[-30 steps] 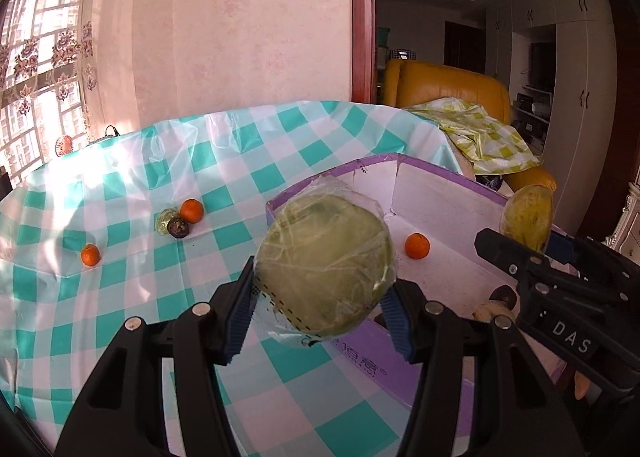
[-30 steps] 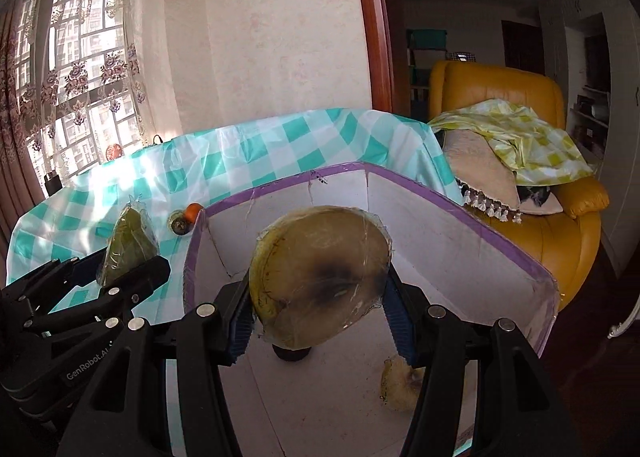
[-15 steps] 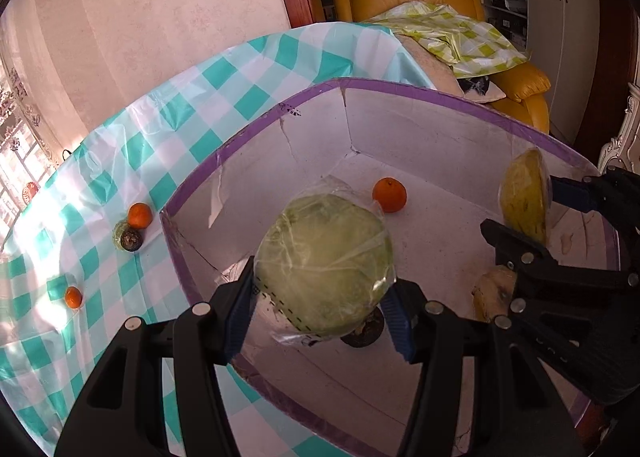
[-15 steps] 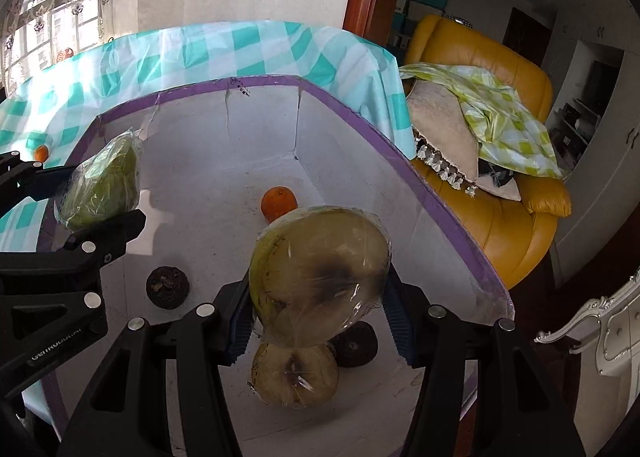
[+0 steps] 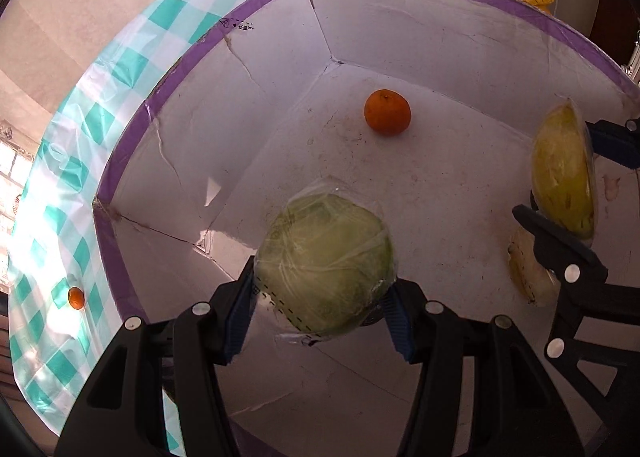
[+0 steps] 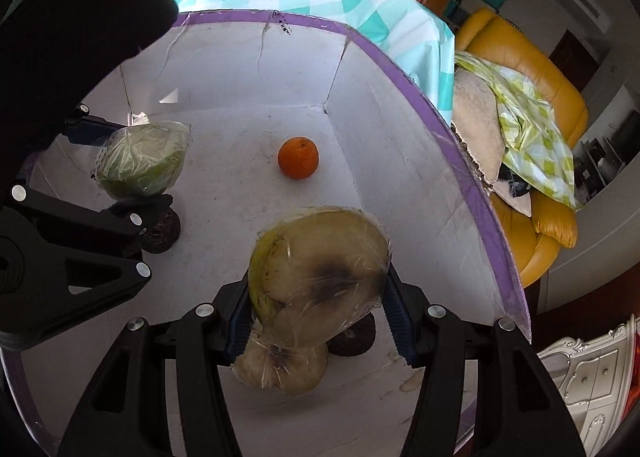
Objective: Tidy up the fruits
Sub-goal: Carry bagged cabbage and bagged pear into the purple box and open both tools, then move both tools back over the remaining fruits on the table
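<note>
Both grippers are held over the open box (image 5: 120, 193), a white-walled carton with a purple rim standing on the checked tablecloth (image 5: 60, 357).

The left gripper (image 5: 322, 299) is clamped on a green fruit half (image 5: 326, 263), its blue pads (image 5: 240, 309) pressed against both flanks. The right gripper (image 6: 318, 299) is clamped likewise on a yellow fruit half (image 6: 320, 273). Both loads hang above the box floor; whether either touches it cannot be told.

Appearance: each half is sealed in clear film, wrinkled and glossy. The green one shows a pale, fibrous cut face. The yellow one has a dull beige cut face with a dark bruise-like patch near the middle.

Already on the box floor: an orange (image 6: 298, 158) towards the far corner, a dark round fruit (image 6: 160, 231) below the left gripper, a second dark fruit (image 6: 352, 333) and a wrapped pale half (image 6: 280, 365) directly under the right-hand load. One small orange (image 5: 76, 297) lies on the tablecloth near the box's left wall.

Step in hand, as judged: lowering and release into the box. To be done well, each half should be brought down to a bare patch of floor before the jaws are parted. The right-hand load should be shifted towards the orange, clear of the wrapped half beneath, to avoid stacking and rolling. The film is slippery; release is best made low.
</note>
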Motion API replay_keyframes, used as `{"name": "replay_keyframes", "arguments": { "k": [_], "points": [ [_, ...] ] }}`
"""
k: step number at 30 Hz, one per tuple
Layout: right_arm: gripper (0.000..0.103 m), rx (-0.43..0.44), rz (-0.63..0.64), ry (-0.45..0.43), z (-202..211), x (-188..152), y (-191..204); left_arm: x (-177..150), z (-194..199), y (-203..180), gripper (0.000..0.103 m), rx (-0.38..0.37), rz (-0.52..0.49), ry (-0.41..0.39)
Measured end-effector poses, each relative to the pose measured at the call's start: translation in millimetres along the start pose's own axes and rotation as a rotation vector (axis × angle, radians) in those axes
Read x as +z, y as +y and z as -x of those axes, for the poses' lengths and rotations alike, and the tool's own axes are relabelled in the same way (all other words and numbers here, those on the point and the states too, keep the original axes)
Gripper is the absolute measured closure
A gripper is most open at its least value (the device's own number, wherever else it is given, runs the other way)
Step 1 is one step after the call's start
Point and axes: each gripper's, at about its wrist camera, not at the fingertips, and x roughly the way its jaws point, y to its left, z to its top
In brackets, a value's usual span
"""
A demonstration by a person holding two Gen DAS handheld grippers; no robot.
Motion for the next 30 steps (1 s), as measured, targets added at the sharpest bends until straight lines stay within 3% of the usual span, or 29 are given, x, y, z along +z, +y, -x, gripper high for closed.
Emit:
{"name": "replay_keyframes", "arguments": {
  "k": [6,8,12,23,26,27,29,30],
  "points": [
    [0.048,0.071,0.063,0.026,-2,4,6,-2,-2,1,0.045,-0.001,-0.013,0.019],
    [0.047,0.075,0.06,0.025,-1,5,7,-1,-1,1,0.044,-0.008,-0.007,0.019],
    [0.035,0.075,0.054,0.005,2,5,6,0,1,1,0.043,-0.022,0.002,0.011],
    [0.031,0.081,0.016,-0.038,8,3,1,-3,6,-1,0.038,-0.044,0.013,-0.008],
    [0.024,0.059,-0.008,-0.054,11,0,-3,-8,14,1,0.038,-0.067,0.021,-0.047],
    [0.022,0.044,-0.015,-0.059,13,-1,-4,-10,20,3,0.034,-0.068,0.028,-0.074],
    [0.02,0.027,-0.033,-0.073,17,-5,-5,-16,35,12,0.013,-0.051,0.064,-0.143],
    [0.018,0.022,-0.048,-0.083,20,-7,-6,-20,43,18,0.012,-0.067,0.08,-0.182]
  ]
}}
